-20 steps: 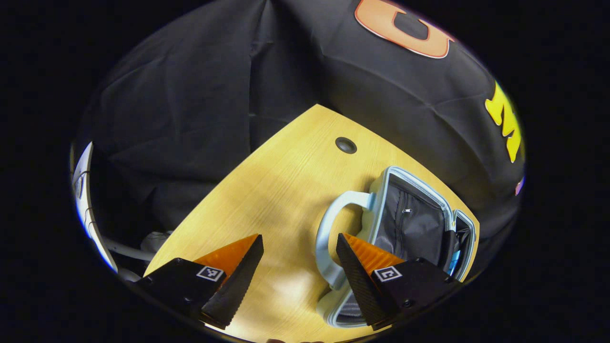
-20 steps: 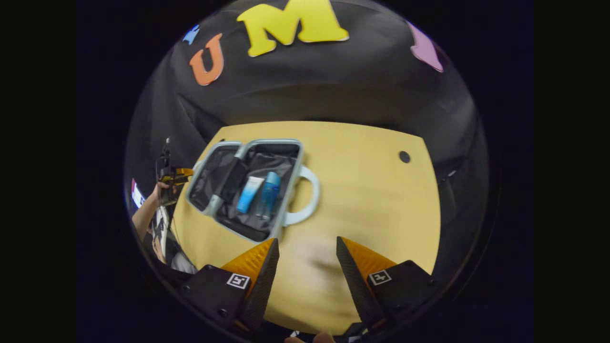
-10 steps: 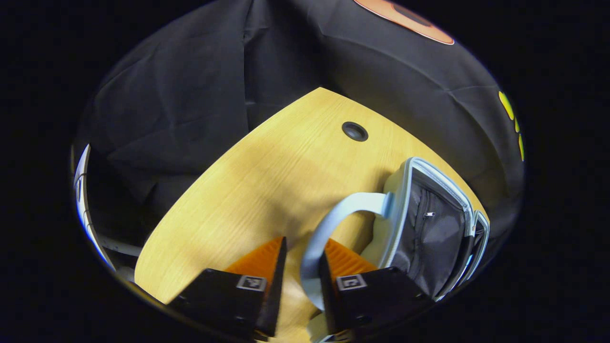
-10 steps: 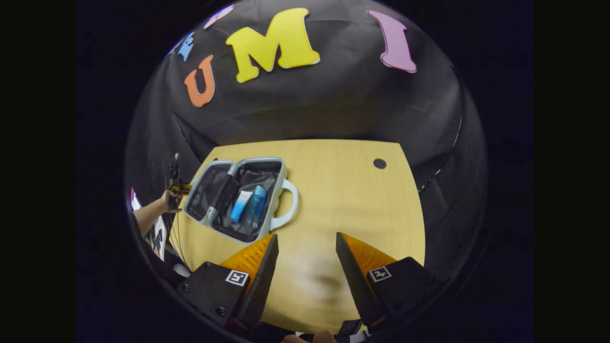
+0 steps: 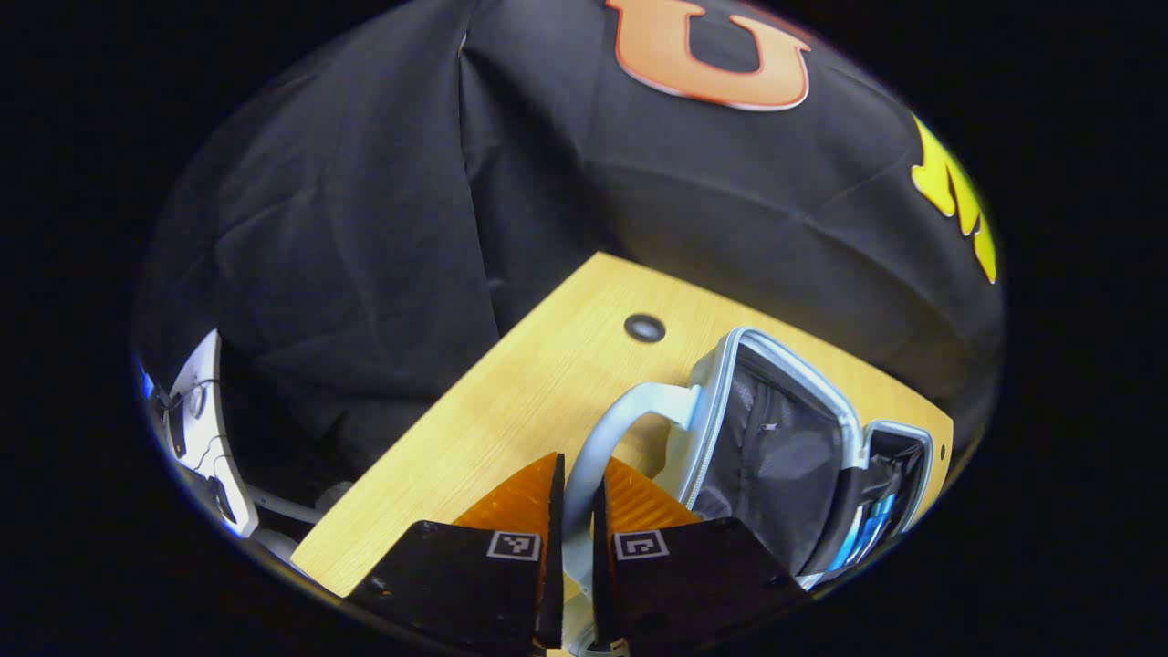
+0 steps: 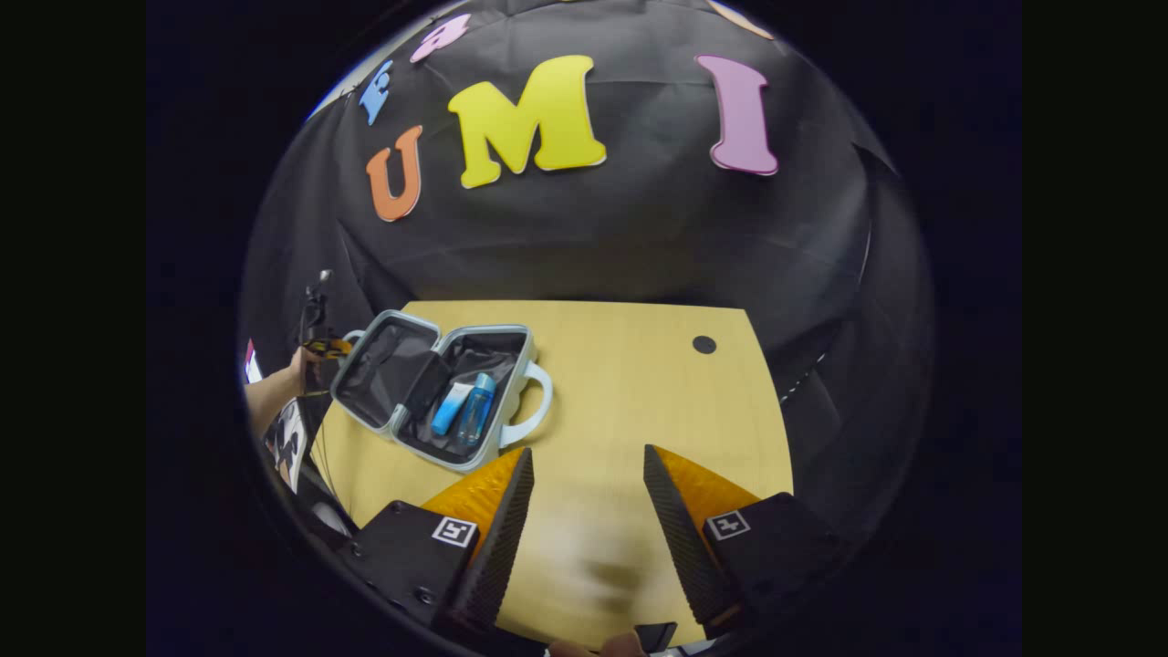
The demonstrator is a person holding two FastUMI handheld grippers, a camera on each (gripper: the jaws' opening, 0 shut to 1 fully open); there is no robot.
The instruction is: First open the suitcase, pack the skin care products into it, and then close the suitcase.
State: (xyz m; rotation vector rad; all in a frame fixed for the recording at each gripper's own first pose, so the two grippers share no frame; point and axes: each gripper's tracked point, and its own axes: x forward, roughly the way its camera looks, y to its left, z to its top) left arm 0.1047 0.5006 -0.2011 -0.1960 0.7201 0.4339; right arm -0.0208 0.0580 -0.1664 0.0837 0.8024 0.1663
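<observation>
Where black cloth [image 6: 639, 237] hangs, wooden table [image 6: 639, 401] stands.

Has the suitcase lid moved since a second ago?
Yes. In the right gripper view the lid half now tilts up off the table; before it lay flat. The left hand-held gripper is shut on its handle.

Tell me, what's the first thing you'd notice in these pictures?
Probably the open suitcase lying on the left side of the wooden table, with a blue bottle and a blue and white tube side by side in its right half. Next, the left gripper, shut on the pale handle of the suitcase's other half, which is tilted up. The right gripper hangs open over bare table.
</observation>
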